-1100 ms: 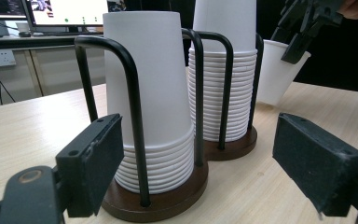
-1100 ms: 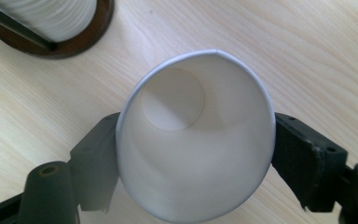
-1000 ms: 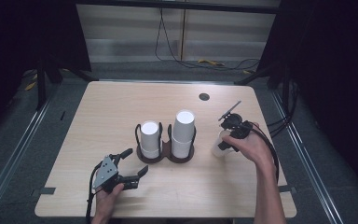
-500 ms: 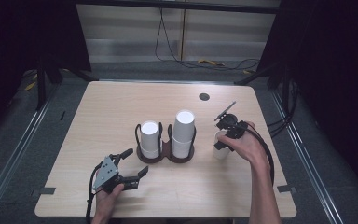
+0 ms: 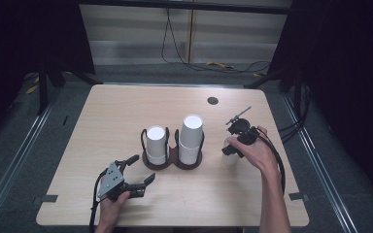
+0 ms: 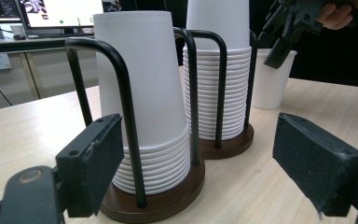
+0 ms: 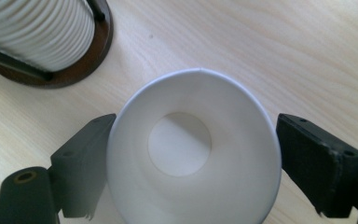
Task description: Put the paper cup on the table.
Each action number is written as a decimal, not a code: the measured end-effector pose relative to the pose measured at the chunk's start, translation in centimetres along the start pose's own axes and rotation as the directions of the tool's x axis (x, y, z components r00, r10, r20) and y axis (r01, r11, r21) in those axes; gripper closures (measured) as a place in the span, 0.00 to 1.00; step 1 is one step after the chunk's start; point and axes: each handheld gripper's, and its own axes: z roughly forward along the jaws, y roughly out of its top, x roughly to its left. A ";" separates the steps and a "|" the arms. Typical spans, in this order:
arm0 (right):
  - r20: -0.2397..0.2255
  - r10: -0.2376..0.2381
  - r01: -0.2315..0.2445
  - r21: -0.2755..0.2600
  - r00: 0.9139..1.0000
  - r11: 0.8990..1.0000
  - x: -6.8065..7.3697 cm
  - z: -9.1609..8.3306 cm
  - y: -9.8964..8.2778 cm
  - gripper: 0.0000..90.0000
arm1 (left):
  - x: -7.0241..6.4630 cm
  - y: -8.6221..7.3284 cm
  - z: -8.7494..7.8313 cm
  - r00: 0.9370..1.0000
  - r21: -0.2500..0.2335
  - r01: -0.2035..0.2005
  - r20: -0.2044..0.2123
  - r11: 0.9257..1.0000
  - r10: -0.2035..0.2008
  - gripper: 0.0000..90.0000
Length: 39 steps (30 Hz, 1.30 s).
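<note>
While the pale wooden table (image 5: 126,111) spreads under everything, its middle carries a dark double holder (image 5: 172,160) with two stacks of white paper cups (image 6: 144,102), the right stack taller. My left claw (image 5: 135,174) rests near the table's near-left edge with its jaws spread wide, gripping nothing. Right of the holder, my right claw (image 7: 191,158) straddles a single upright paper cup (image 7: 191,154), jaws still apart.

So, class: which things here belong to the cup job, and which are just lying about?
In use:
single cup
right claw, open around it
cup stacks
holder

Lying about:
left claw, open
floor cables
table grommet
</note>
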 end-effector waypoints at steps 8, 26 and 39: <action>-0.038 0.048 -0.052 -0.107 0.998 0.993 -0.3 -0.6 -0.5 0.16 | 0.0 0.0 0.0 1.000 0.002 0.005 0.002 1.000 -0.005 0.18; -0.014 0.124 -0.118 -0.441 0.992 0.890 0.5 -2.7 -1.6 0.16 | 0.1 0.0 -0.1 0.999 0.002 0.024 -0.044 1.000 -0.024 0.18; -0.053 0.198 -0.187 -0.622 0.979 0.760 2.4 -3.1 -4.4 0.15 | 0.1 0.0 0.0 0.998 -0.001 0.032 -0.048 0.999 -0.032 0.18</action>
